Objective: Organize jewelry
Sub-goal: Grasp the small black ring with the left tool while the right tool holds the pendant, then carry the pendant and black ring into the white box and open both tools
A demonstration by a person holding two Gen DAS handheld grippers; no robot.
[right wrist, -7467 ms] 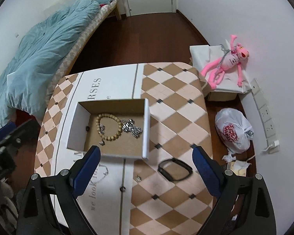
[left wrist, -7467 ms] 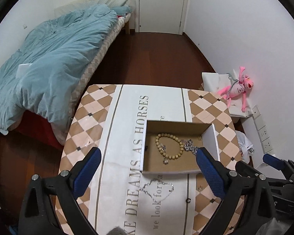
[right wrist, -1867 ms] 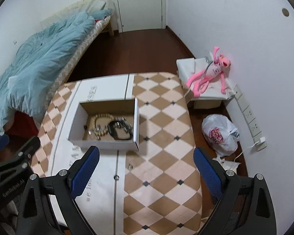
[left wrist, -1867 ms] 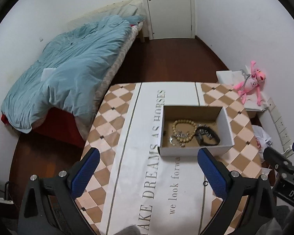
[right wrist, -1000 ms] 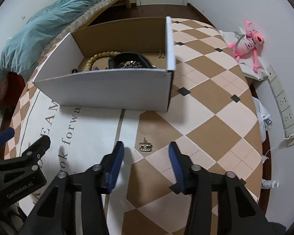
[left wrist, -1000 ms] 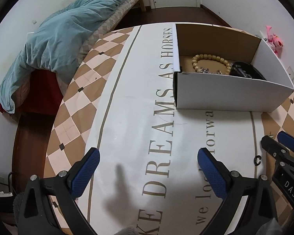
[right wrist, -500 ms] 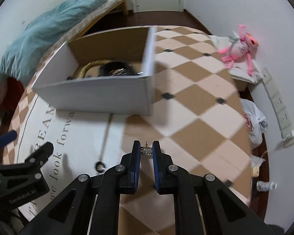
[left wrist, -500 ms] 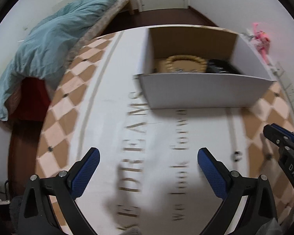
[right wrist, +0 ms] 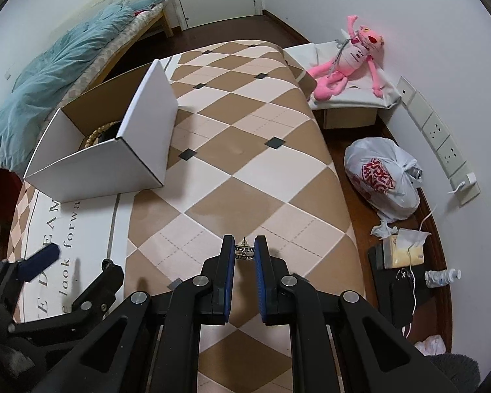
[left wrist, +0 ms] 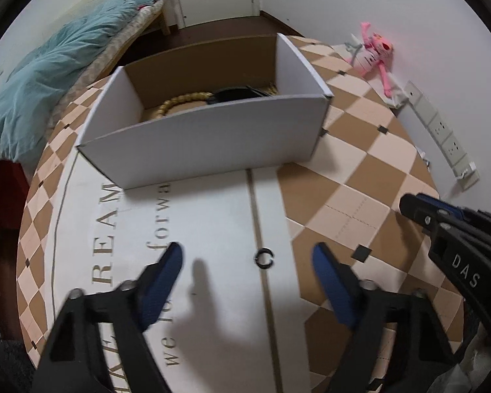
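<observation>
Covering most of both views, the table (right wrist: 245, 170) carries a tan-and-cream diamond cloth with a white lettered strip down its middle. On that strip, towards the far side, stands the white cardboard box (left wrist: 209, 137), open at the top, with a wooden bead bracelet (left wrist: 180, 101) and a black band (left wrist: 235, 93) lying inside (the rest of its contents sit hidden behind the near wall). Beyond the table's right edge a pink plush toy (right wrist: 350, 62) lies on a low white stand.

Nearer the cameras, the left gripper (left wrist: 248, 263) hangs over the white strip with its jaws apart; they have just been closing, and the small black ring (left wrist: 263, 258) lies on the cloth between them, touched by neither pad. Off to the right, the right gripper (right wrist: 244, 251) is clenched on a small stone-set earring (right wrist: 244, 252), held crosswise between the blue pads above the diamond cloth.
</observation>
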